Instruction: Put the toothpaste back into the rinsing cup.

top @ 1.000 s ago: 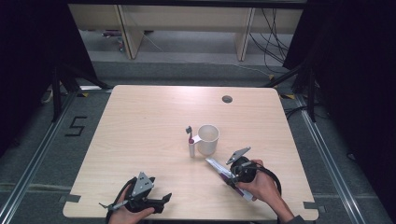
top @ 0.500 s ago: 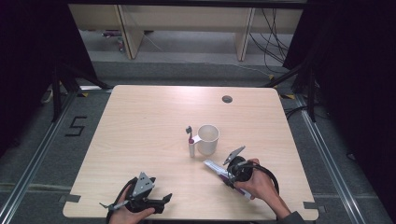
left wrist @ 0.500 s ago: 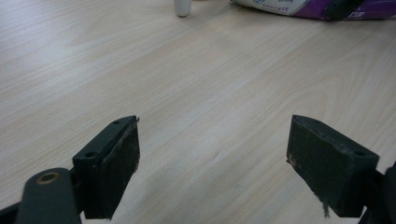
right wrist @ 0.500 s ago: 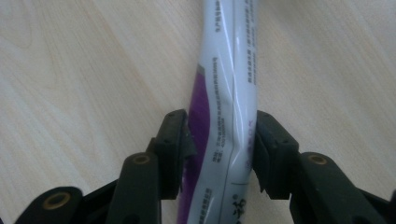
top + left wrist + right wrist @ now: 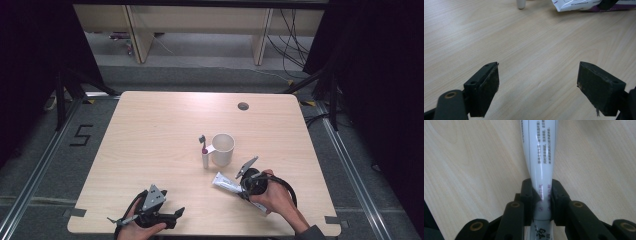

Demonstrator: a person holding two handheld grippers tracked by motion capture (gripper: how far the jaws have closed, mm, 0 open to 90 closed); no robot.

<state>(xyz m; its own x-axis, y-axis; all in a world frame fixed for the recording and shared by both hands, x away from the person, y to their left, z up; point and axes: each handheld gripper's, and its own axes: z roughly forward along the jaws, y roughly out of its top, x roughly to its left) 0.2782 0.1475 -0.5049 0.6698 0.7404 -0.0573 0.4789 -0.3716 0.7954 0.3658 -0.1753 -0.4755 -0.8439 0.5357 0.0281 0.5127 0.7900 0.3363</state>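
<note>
While the right gripper's fingers have just been closing, they now pinch the white toothpaste tube squarely, one pad on each flank! That tube lies flat on the wooden surface, near the front edge, its crimped end toward the cup. Just beside the cup stands a small white holder with a toothbrush upright in it. Over at the front left, the left gripper hovers low above bare wood, its fingers spread wide with nothing between them, well apart from the tube.
</note>
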